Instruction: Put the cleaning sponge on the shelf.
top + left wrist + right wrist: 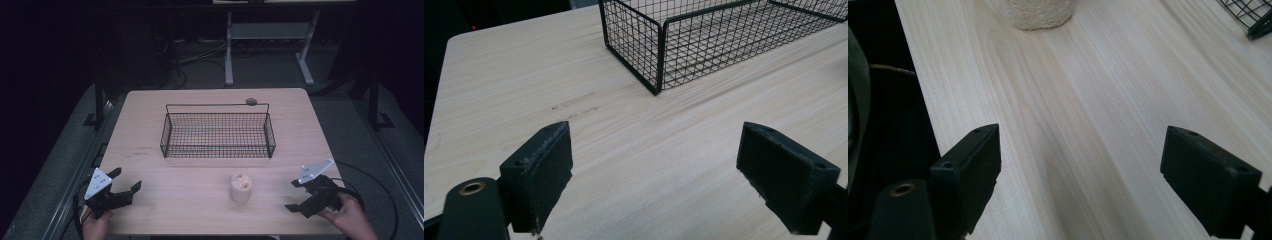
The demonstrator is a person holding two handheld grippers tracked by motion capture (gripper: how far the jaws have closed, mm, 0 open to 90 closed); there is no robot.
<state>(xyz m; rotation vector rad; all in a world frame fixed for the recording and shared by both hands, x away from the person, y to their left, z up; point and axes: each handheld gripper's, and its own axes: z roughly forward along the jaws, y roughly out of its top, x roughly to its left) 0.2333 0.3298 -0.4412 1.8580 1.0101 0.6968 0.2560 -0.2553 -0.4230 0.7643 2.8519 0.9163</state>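
both grippers, left (121, 187) and right (301, 196), rest on the bench (150, 210) with jaws released; a pale cylinder (241, 187) stands between them, before the wire basket (217, 131). a careless sideways approach could topple it.

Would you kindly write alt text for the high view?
A black wire basket sits empty mid-table on a pale wooden table, with a small beige cylinder nearer the person. The left gripper and right gripper, both open, rest at the near corners.

A black wire basket (218, 131) sits mid-table at twelve o'clock. A pale loofah-like cylinder (241, 187) stands upright at six o'clock from it, well apart.
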